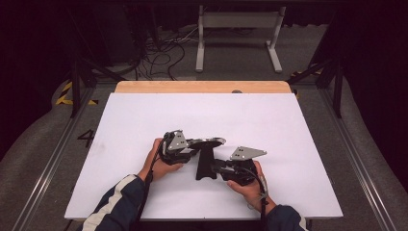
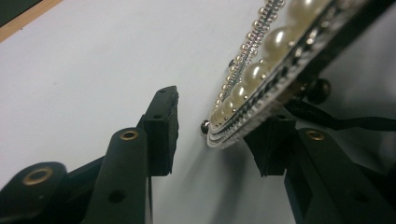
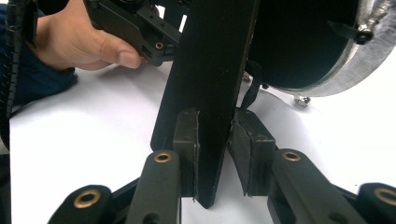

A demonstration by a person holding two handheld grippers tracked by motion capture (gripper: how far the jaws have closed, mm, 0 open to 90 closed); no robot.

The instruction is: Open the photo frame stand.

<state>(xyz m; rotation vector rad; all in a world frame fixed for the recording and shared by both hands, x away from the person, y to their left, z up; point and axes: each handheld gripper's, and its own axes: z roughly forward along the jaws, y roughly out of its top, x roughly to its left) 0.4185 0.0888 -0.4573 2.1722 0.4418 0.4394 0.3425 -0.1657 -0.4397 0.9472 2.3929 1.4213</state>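
Observation:
An oval picture frame [image 1: 210, 142] rimmed with pearls and small silver beads [image 2: 261, 70] is held tilted above the white table [image 1: 144, 115]. Its black back [image 3: 299, 42] carries a flat black easel leg [image 3: 210, 93] that reaches down to the table. My right gripper [image 3: 215, 154] is shut on that leg near its lower end, seen from above just right of the leg [image 1: 215, 167]. My left gripper [image 2: 217, 135] stands open at the frame's left end [image 1: 193, 144]. The pearl rim lies between its jaws, close against the right one and apart from the left one.
A wooden strip [image 1: 202, 87] borders the table's far edge. Beyond it the floor holds loose cables [image 1: 159, 53] and a white stand [image 1: 238, 29]. Dark metal frame legs [image 1: 76, 82] flank the table. A person's hand [image 3: 79, 42] holds the left gripper.

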